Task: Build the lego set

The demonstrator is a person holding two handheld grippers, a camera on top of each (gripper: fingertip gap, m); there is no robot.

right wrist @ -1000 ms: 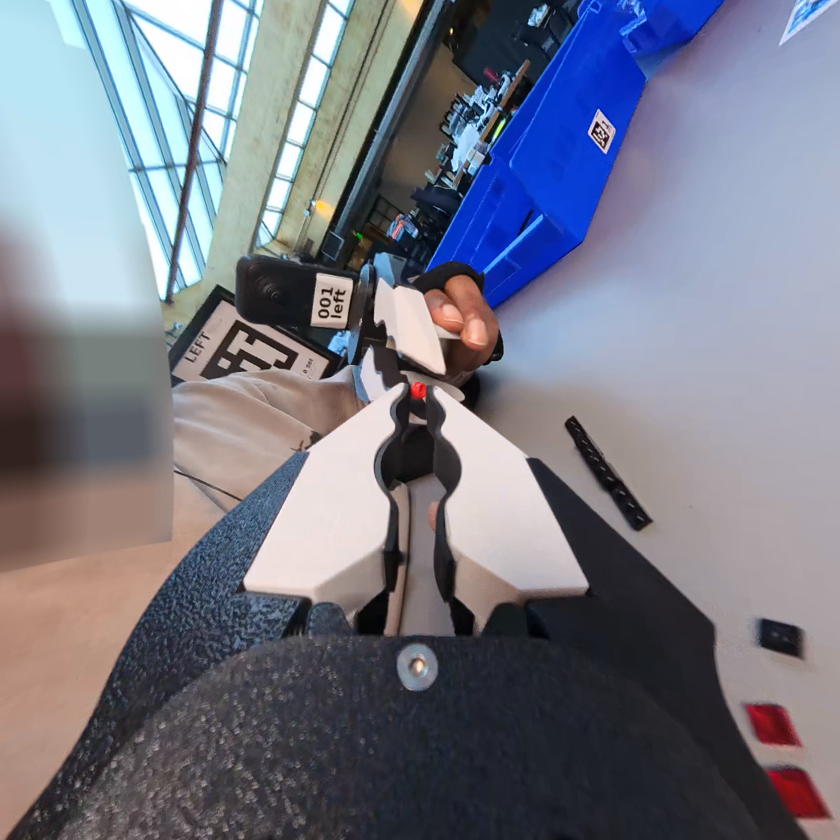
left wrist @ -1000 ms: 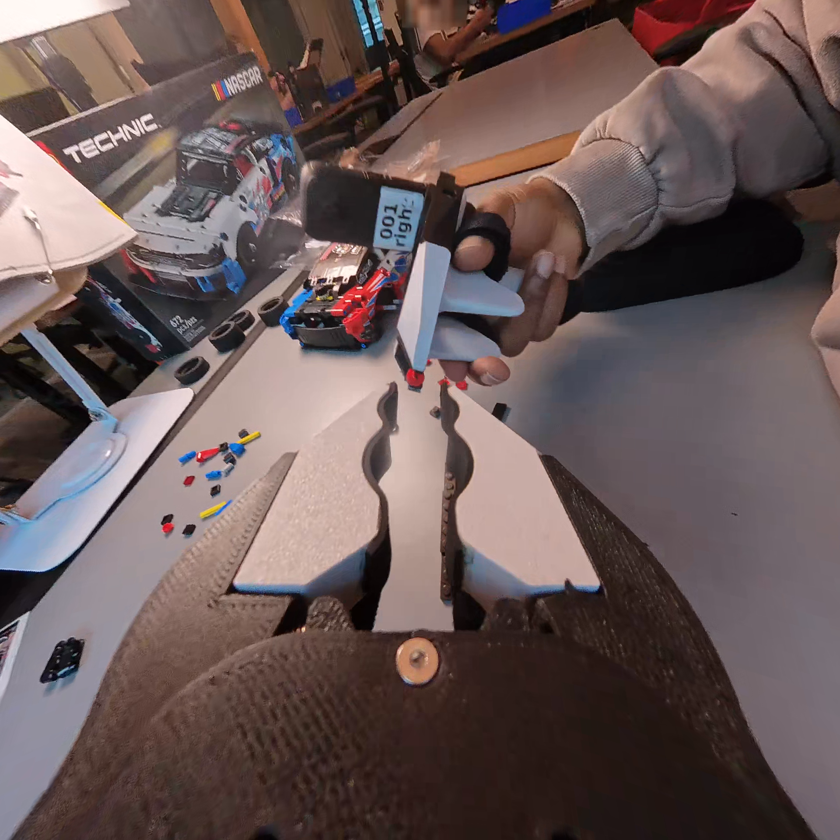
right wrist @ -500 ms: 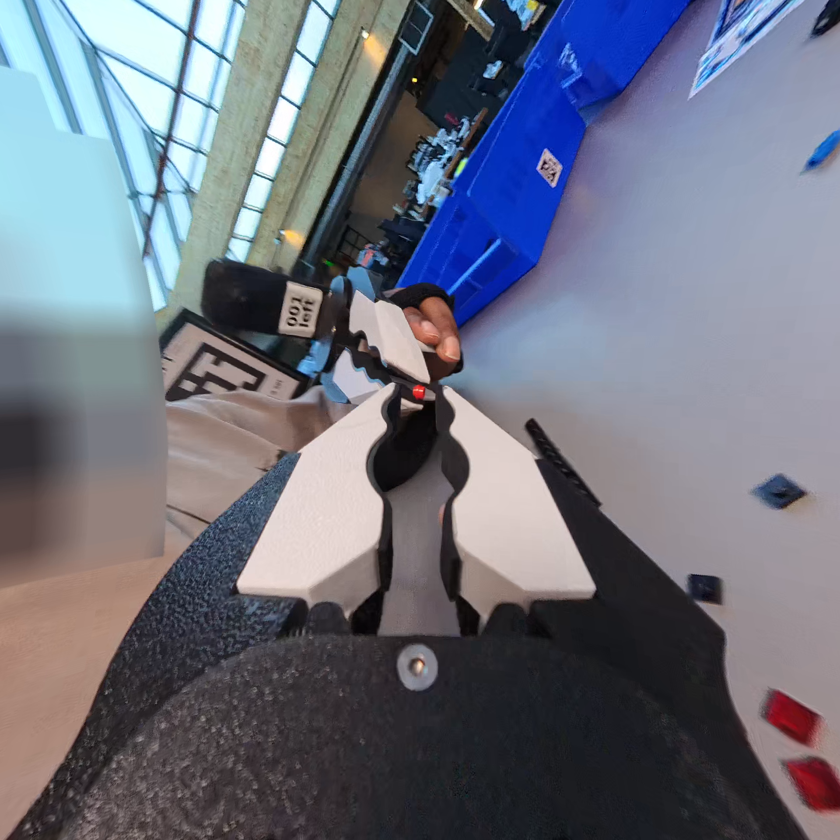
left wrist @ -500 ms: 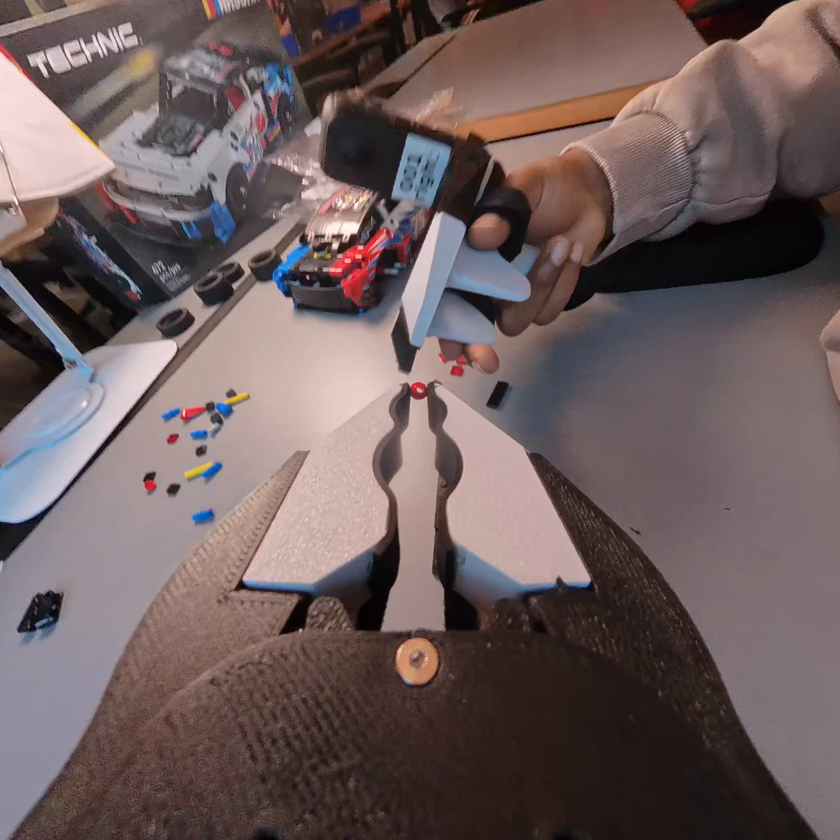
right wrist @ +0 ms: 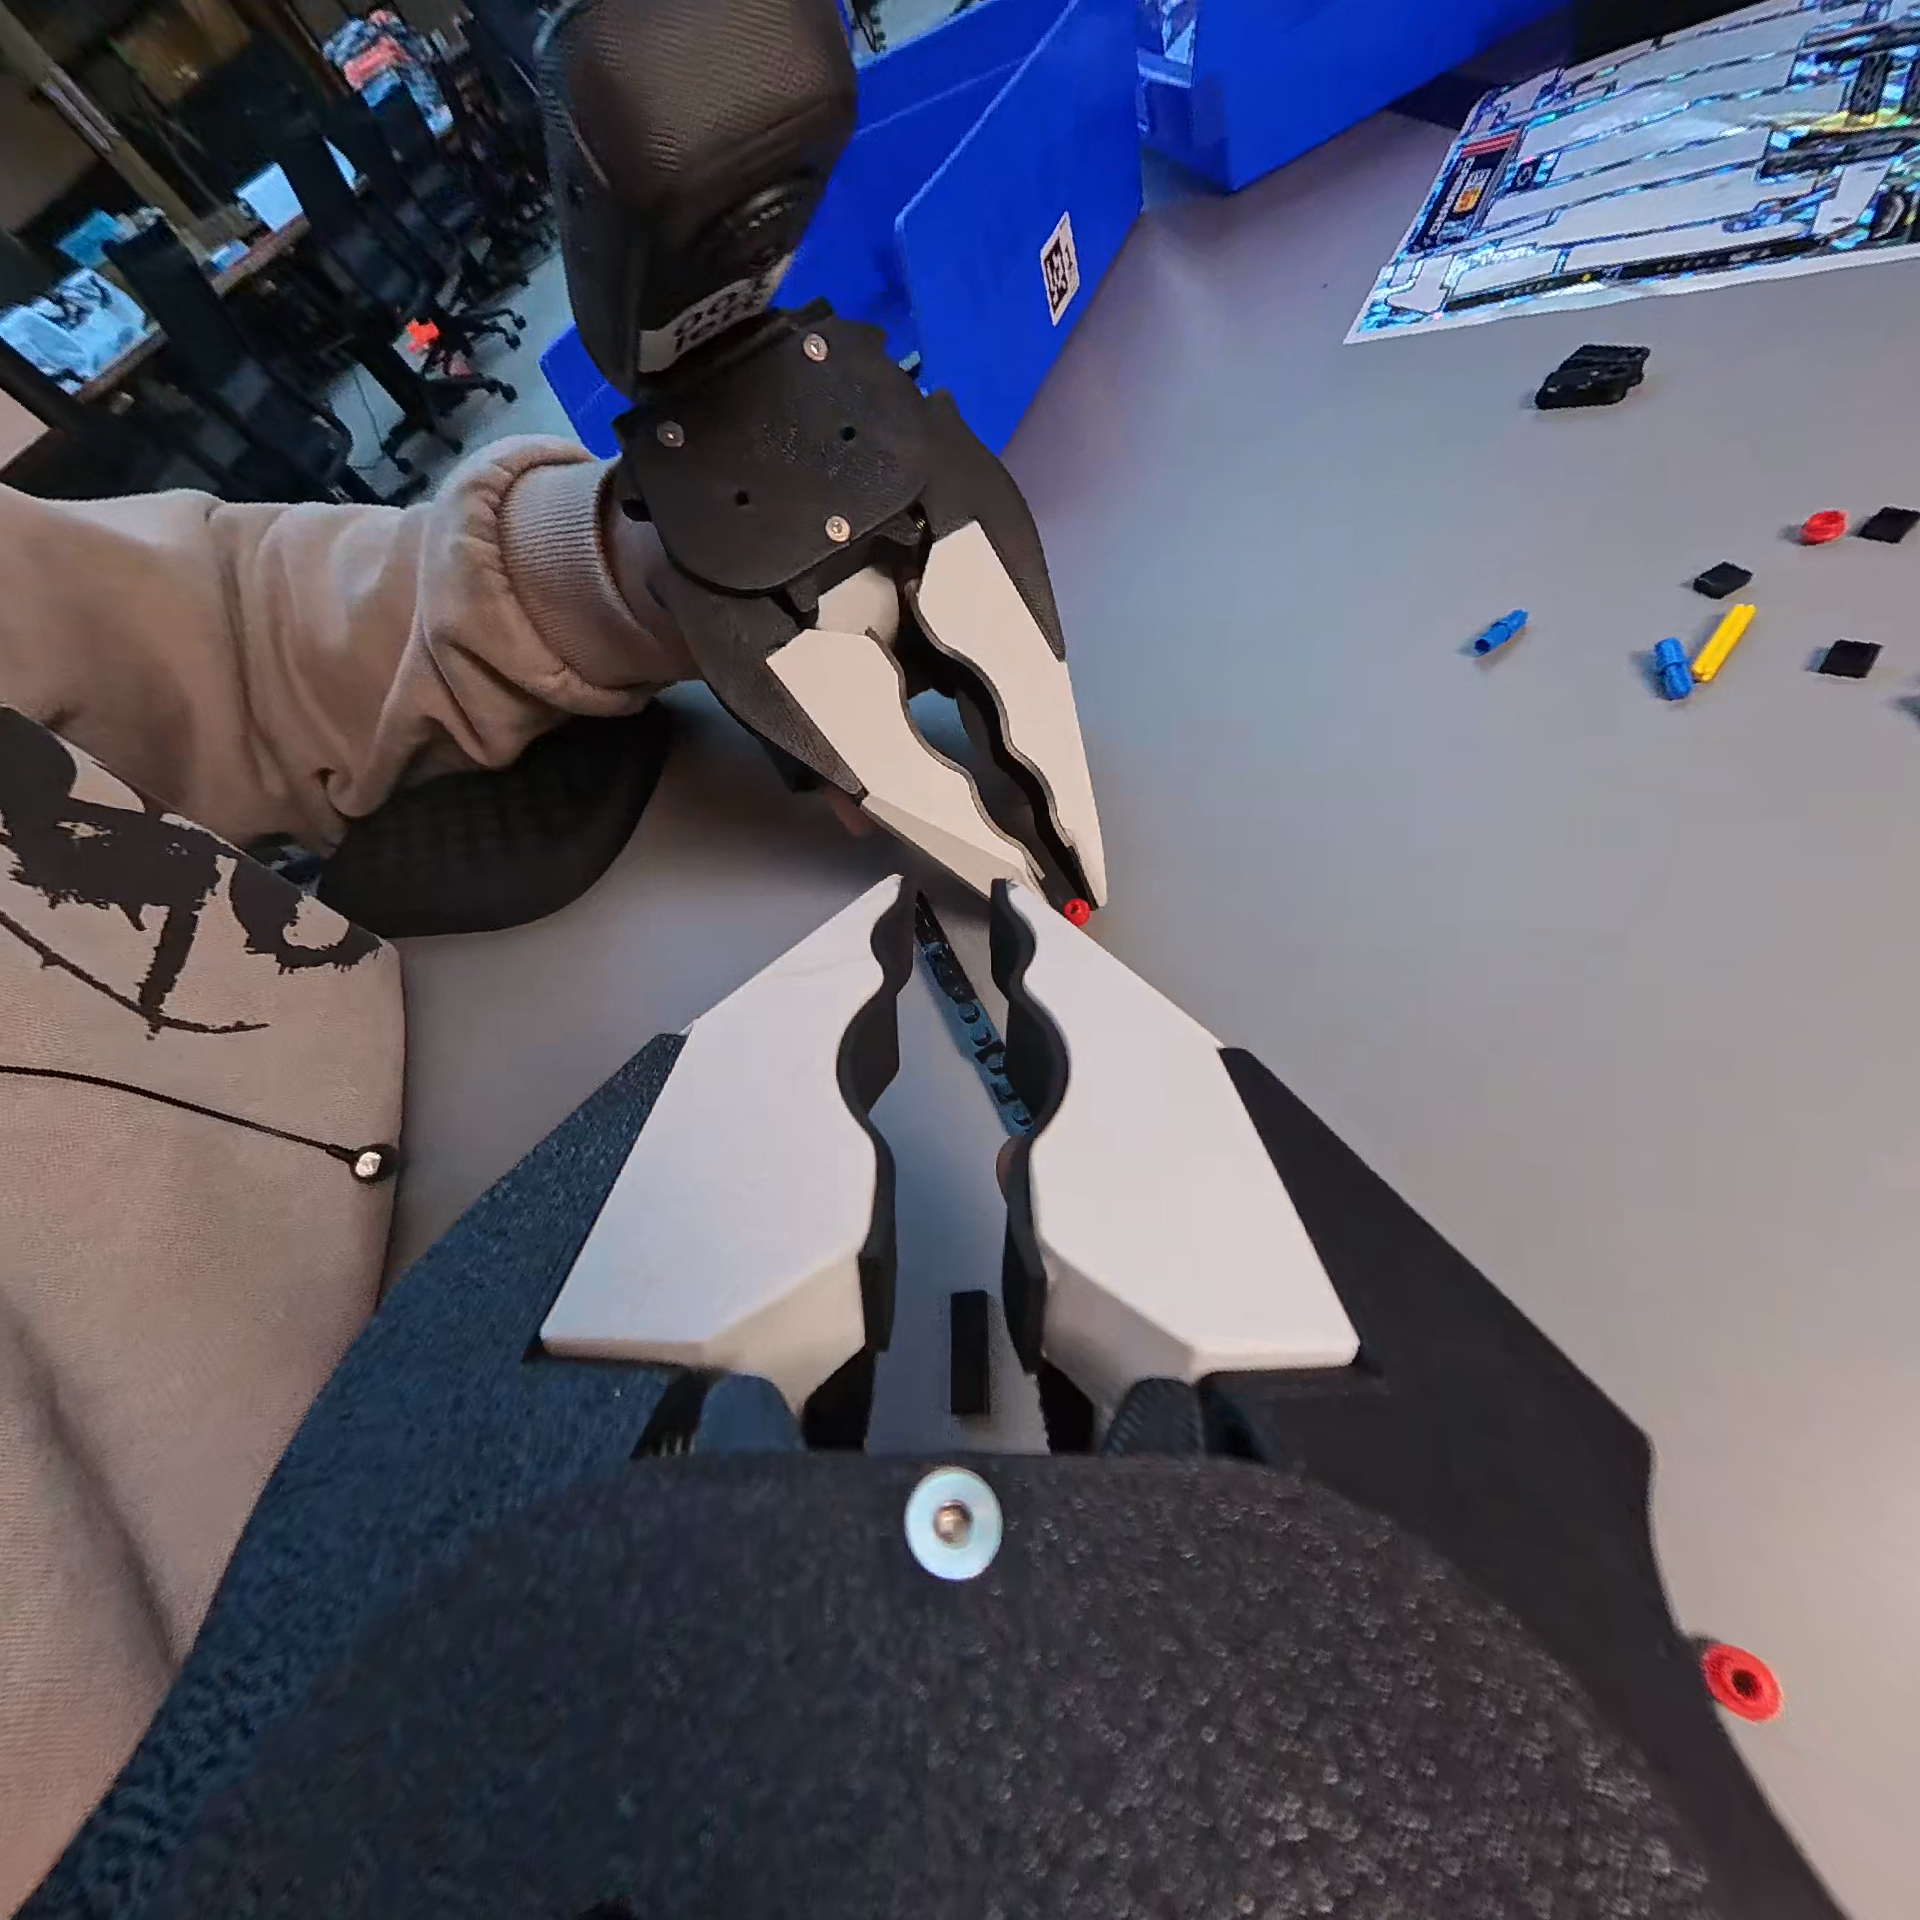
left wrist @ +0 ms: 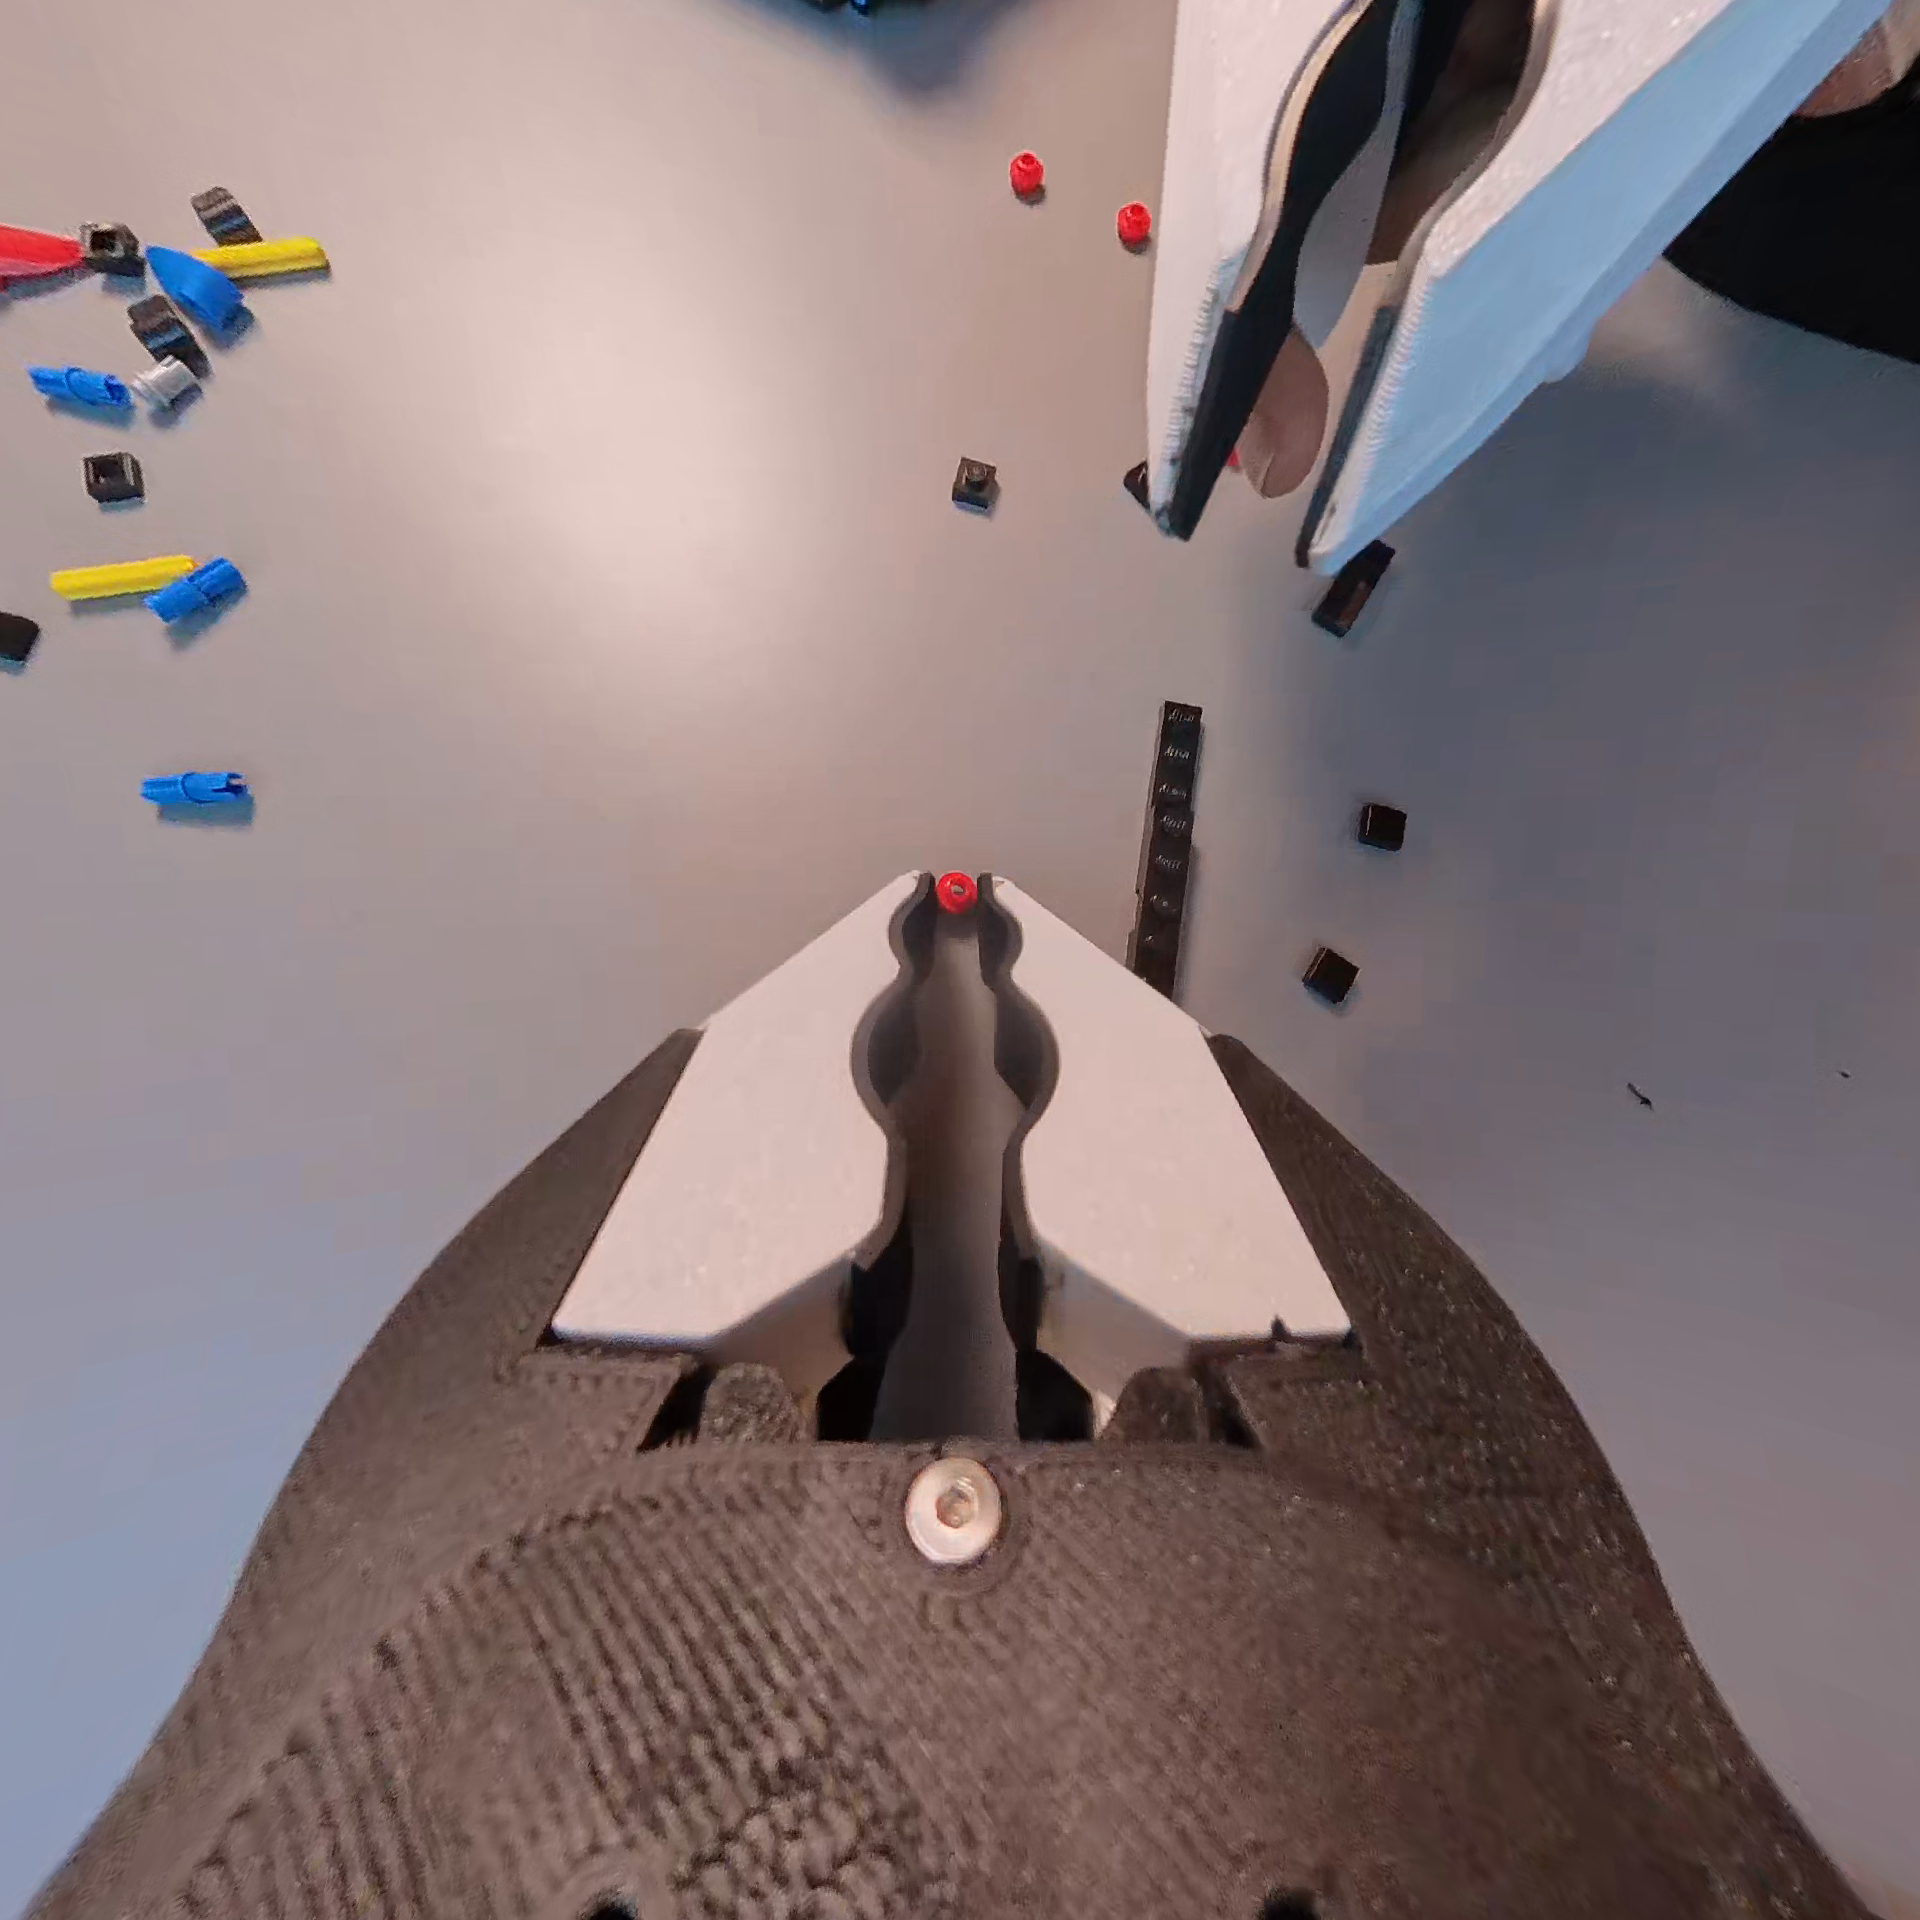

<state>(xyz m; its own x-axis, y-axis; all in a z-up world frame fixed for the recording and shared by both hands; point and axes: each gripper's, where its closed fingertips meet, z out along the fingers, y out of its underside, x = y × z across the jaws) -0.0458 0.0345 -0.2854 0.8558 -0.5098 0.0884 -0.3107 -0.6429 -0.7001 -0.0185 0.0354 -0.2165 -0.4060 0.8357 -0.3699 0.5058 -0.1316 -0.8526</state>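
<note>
Red round stud [left wrist: 955,892] pinched at the very tips of the left gripper [left wrist: 956,890], fingers closed on it; the hole in the stud faces the camera in the left wrist view, so its axis runs roughly along the fingers. In the right wrist view the same stud shows as a red dot at the left gripper's tips, low over the grey table [right wrist: 1455,1039]. Long black plate [left wrist: 1169,844] lies flat on the table just right of the left gripper's tips, long axis running away from the camera, near end tucked behind the right finger [left wrist: 1132,1132]. In the right wrist view the plate runs between the right gripper's fingers, slanting from upper left to lower right. Right gripper [right wrist: 951,888] has its fingers apart, nothing between them; cannot tell whether it touches the plate. Two loose red studs [left wrist: 1027,172] sit farther out on the table; small black pieces [left wrist: 974,483] scattered around the plate. Blue and yellow pins [left wrist: 145,582] grouped well off to the left. Printed instruction sheet [right wrist: 1662,177] and blue bins [right wrist: 997,239] at the far edge of the table in the right wrist view.
</note>
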